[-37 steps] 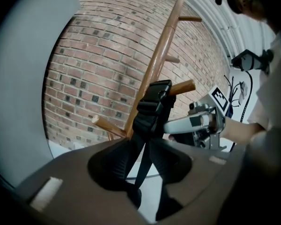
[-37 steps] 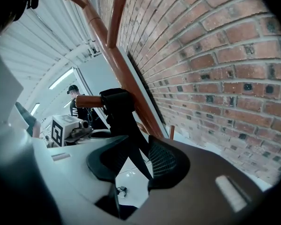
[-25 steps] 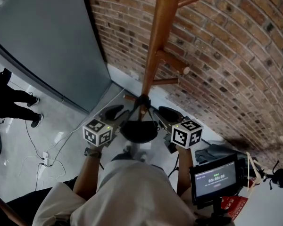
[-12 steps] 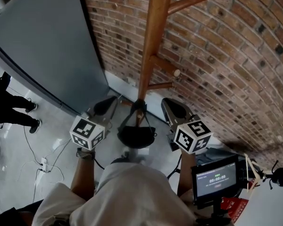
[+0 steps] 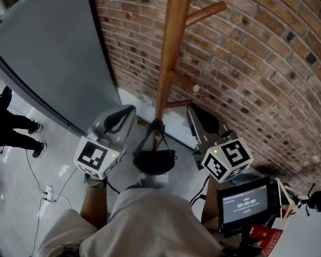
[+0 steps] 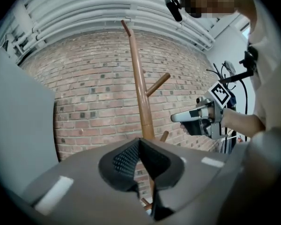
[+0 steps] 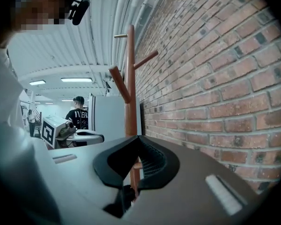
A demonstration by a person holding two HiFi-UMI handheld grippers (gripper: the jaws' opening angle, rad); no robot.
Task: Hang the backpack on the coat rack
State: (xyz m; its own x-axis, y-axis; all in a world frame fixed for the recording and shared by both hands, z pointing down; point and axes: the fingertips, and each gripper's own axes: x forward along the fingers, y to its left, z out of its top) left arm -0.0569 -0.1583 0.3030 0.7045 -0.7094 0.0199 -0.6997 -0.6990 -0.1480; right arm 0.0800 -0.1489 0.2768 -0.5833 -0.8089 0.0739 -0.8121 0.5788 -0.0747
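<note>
The backpack (image 5: 154,162) is small, black and rounded from above. Two dark straps rise from it and meet in a point against the pole of the wooden coat rack (image 5: 168,52), just beside a low peg (image 5: 143,123); whether a loop sits over that peg cannot be made out. The bag hangs close to the pole, low down, in front of the brick wall (image 5: 246,63). The left gripper (image 6: 139,140) and the right gripper (image 7: 138,138) are held level on either side of the pole, pointing towards the wall, above the bag and clear of it. The left one's jaws are pressed together on nothing. The right one's jaws have just finished closing and meet with nothing between them. Both forearms reach forward, bent at the elbow.
</note>
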